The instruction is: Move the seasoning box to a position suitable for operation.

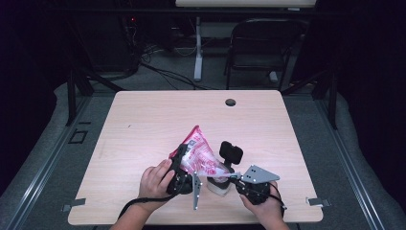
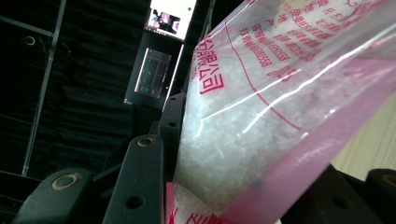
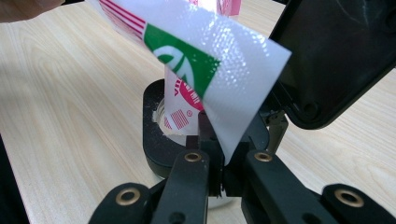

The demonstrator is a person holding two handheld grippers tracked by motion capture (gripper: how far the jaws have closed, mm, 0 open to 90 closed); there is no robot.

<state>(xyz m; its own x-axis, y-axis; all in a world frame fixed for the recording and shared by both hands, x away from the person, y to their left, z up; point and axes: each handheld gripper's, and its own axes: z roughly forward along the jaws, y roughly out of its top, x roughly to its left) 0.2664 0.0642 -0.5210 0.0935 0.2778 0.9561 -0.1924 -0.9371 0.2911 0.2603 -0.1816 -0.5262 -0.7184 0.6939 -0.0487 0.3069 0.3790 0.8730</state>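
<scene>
My left gripper (image 2: 224, 205) clamps the pink-printed bag (image 2: 280, 107) of white crystals, extending toward two o'clock.

— Where does the high view sit?
— Above the near edge of the table (image 1: 143, 110), facing forward and down, well back.
— And the gripper views?
— Each looks along its own jaws, very close: the left tilts upward at the bag (image 2: 280, 93), the right down at the bag's corner (image 3: 224, 65) — the part all three share.

Jar (image 3: 161, 122) mouth hidden behind bag (image 3: 219, 79); contents perhaps salt
</scene>
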